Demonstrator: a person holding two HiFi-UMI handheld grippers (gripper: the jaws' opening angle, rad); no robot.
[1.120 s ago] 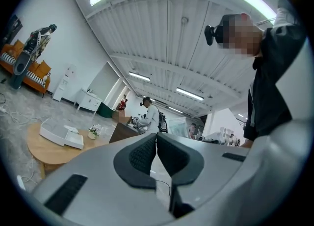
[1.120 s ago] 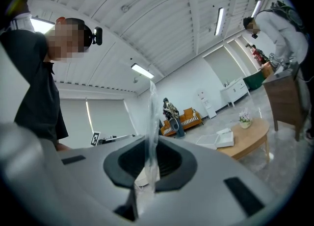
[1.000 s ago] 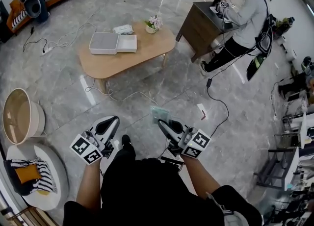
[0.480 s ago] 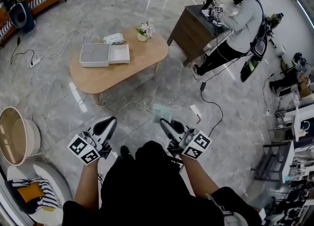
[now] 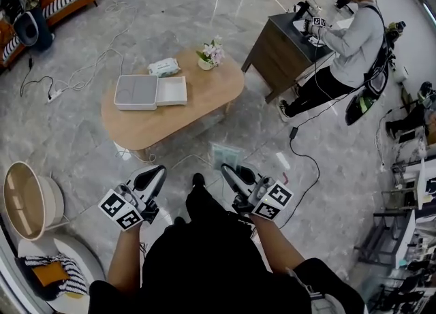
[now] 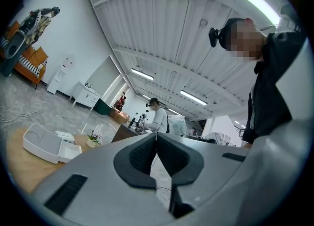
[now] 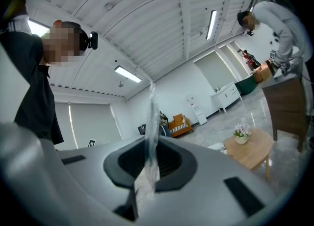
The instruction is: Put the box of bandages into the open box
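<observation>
My right gripper [image 5: 226, 169] is shut on the bandage box [image 5: 223, 156], a flat pale green pack that sticks out ahead of its jaws. In the right gripper view the pack [image 7: 151, 122] shows edge-on as a thin glossy strip pinched between the dark pads [image 7: 169, 163]. My left gripper [image 5: 158, 171] is shut with nothing in it, and its pads [image 6: 142, 154] meet. The open box [image 5: 136, 91] is white, its lid [image 5: 172, 90] lies flat beside it on the wooden table [image 5: 204, 95], well ahead of both grippers. The left gripper view also shows the open box [image 6: 41, 144].
A flower pot [image 5: 212, 54] and a tissue pack [image 5: 163, 67] stand on the table's far side. Cables [image 5: 157, 156] trail across the floor by the table's near edge. Another person [image 5: 347, 40] works at a dark desk [image 5: 286, 47] at the right. A round basket [image 5: 30, 197] stands at the left.
The table with the open box has come nearer in the head view. Both grippers keep their place in front of the body, the right still shut on the pack.
</observation>
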